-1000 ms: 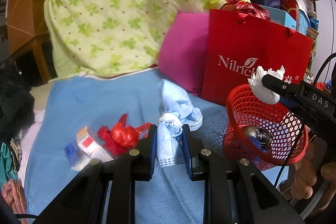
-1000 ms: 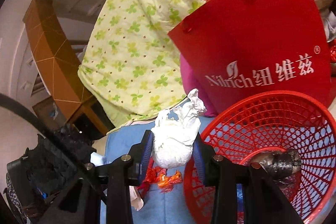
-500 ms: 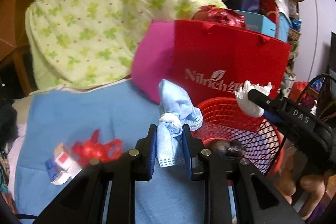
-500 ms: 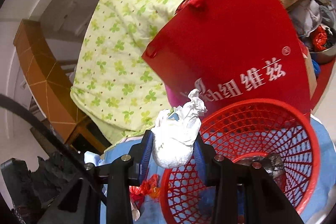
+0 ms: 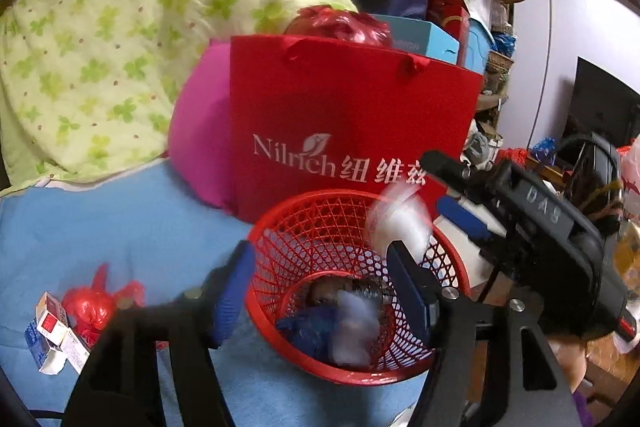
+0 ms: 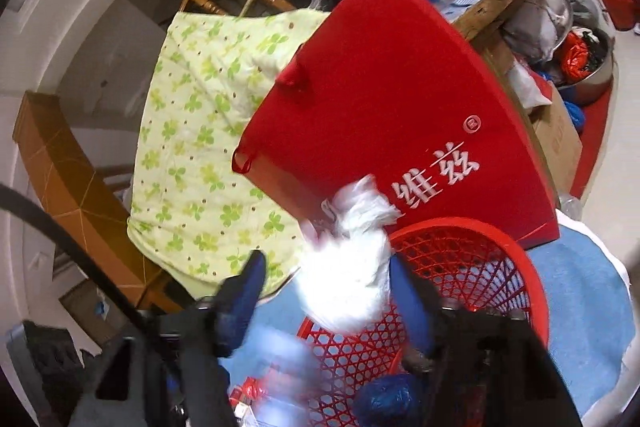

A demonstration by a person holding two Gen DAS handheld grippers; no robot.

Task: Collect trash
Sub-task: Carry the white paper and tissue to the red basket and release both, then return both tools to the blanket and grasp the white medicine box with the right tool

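Observation:
A red mesh basket (image 5: 448, 255) stands on the blue bedsheet and also shows in the right wrist view (image 6: 516, 259). My left gripper (image 5: 320, 291) is open over it, and the pale blue face mask (image 5: 354, 323) is a blur falling inside onto dark trash. My right gripper (image 6: 326, 287) is open above the basket's rim, and the crumpled white wad (image 6: 348, 267) is loose and blurred between its jaws. The wad also shows in the left wrist view (image 5: 400, 223).
A red Nilrich paper bag (image 5: 352, 131) and a pink pillow (image 5: 200, 139) stand right behind the basket. A red plastic scrap (image 5: 92, 303) and small cartons (image 5: 52, 339) lie on the sheet at the left. A green-patterned quilt (image 5: 120, 27) is piled behind.
Both grippers have opened over the basket. The face mask has dropped from the left one into the basket, and the white wad is slipping out of the right one.

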